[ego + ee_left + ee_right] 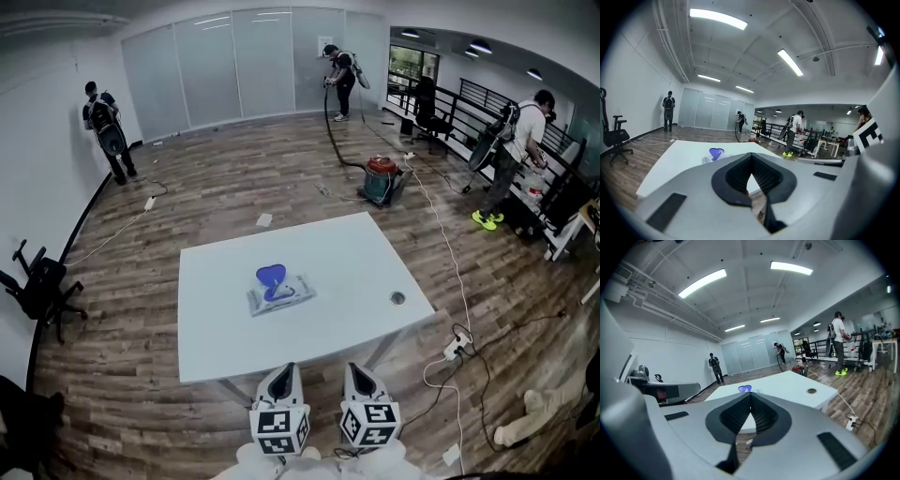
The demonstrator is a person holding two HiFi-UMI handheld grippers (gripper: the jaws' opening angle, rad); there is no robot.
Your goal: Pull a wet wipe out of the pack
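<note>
Wipe pack (281,296) lies flat, long axis across table (347,253); lid (270,276) raised.

This looks like a large, sparsely furnished open-plan office. The floor (234,178) is wood-look plank, the walls are plain white, and frosted glass panels (234,61) close off the far end at the top of the head view. Long strip lights (717,18) run across the ceiling. A white table (347,272) with a cable hole (398,298) stands mid-frame. A black swivel chair (37,286) sits at the left edge, a black railing (487,98) at the upper right, and a power strip (457,345) with loose cables lies on the right.
</note>
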